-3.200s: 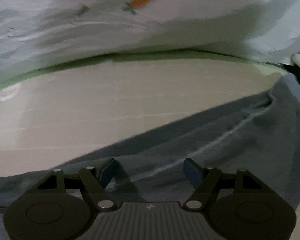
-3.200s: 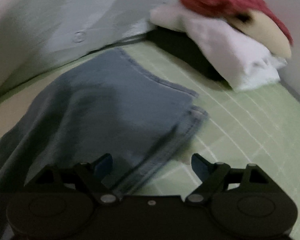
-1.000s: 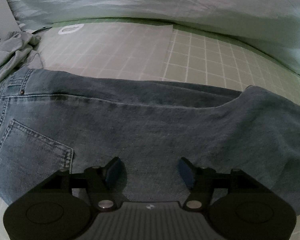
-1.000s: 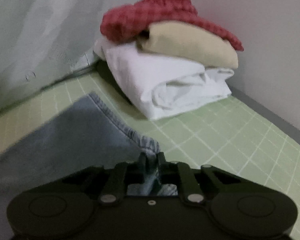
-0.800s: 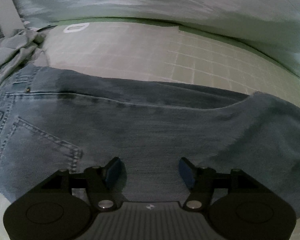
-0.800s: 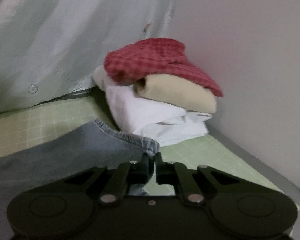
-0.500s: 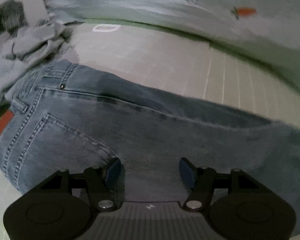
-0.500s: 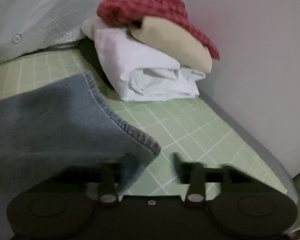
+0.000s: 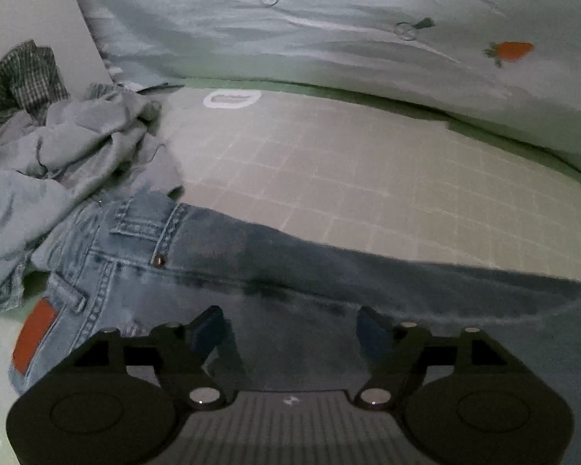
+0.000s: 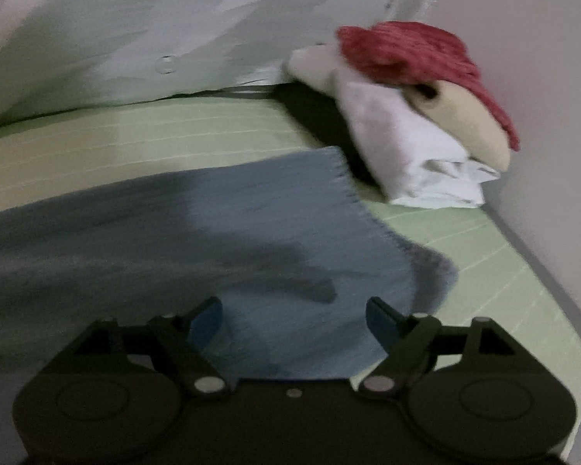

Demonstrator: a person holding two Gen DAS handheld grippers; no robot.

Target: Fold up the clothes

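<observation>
The faded blue denim jeans (image 9: 220, 271) lie stretched flat across the pale green gridded mat (image 9: 368, 178), waistband and red-brown back patch at the left beside a crumpled grey-blue garment (image 9: 66, 155), leg hems at the right near a stack of folded white, beige and red clothes (image 10: 418, 116). The left gripper (image 9: 290, 323) hovers over the seat of the jeans, its jaws spreading with nothing clamped between them; the right gripper (image 10: 293, 317) hangs above the leg end, its jaws likewise opening, the cloth below but not pinched. The next fold probably goes best if each claw bites a full edge, both layers together, lifting evenly so the legs carry over toward the waistband without skewing, clear of the stack.
</observation>
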